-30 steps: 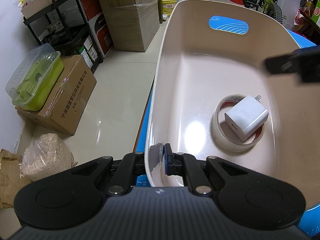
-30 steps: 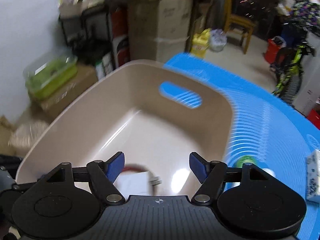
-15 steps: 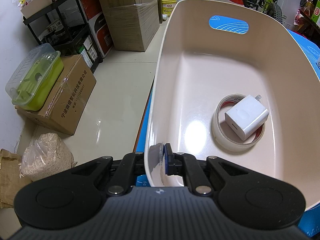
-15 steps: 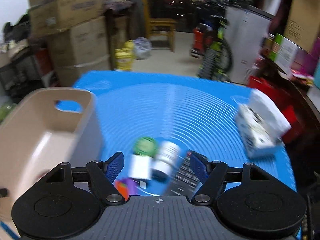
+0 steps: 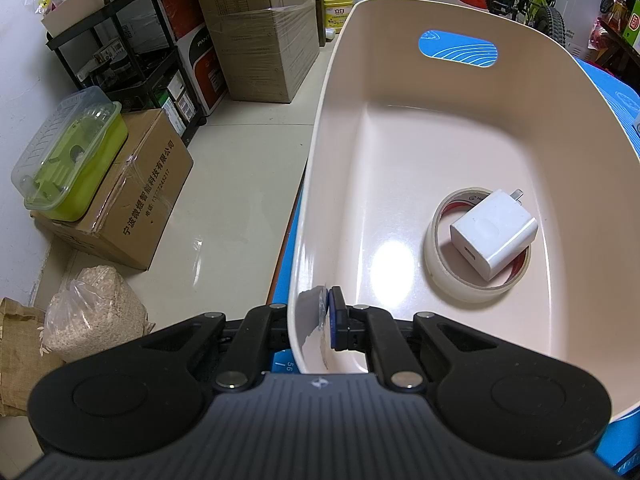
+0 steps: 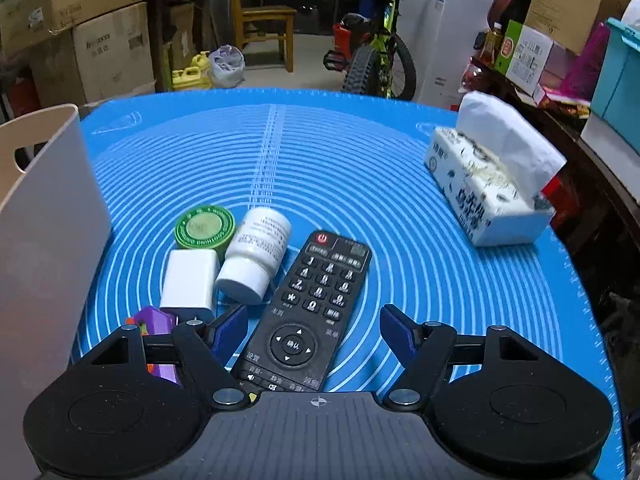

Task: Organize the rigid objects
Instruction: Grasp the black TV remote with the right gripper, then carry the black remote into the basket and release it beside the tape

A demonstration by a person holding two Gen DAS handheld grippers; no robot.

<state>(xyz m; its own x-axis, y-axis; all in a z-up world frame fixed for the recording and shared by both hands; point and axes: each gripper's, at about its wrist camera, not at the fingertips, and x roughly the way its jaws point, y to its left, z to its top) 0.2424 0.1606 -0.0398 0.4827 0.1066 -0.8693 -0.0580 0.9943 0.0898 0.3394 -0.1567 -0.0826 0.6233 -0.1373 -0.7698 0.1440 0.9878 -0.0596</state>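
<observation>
My left gripper (image 5: 320, 322) is shut on the near rim of the beige bin (image 5: 316, 208). Inside the bin a white charger (image 5: 493, 236) rests on a tape roll (image 5: 448, 286). My right gripper (image 6: 314, 330) stands open above the blue mat (image 6: 360, 168), with the lower part of a black remote (image 6: 308, 312) between its fingers, untouched. Left of the remote lie a white pill bottle (image 6: 256, 254), a green round tin (image 6: 205, 227), a white charger block (image 6: 190, 282) and a purple object (image 6: 154, 320), partly hidden by the left finger. The bin's wall (image 6: 44, 240) stands at the left.
A tissue pack (image 6: 492, 184) lies at the mat's right side. Beyond the table are cardboard boxes (image 5: 256, 28), a black shelf (image 5: 120, 56), a green lidded container (image 5: 68, 156) on a box, a grain bag (image 5: 92, 312), a bicycle (image 6: 372, 52) and a chair (image 6: 264, 20).
My right gripper swung from over the bin to the right and down over the mat's objects, staying open. The left gripper kept still on the bin rim.
</observation>
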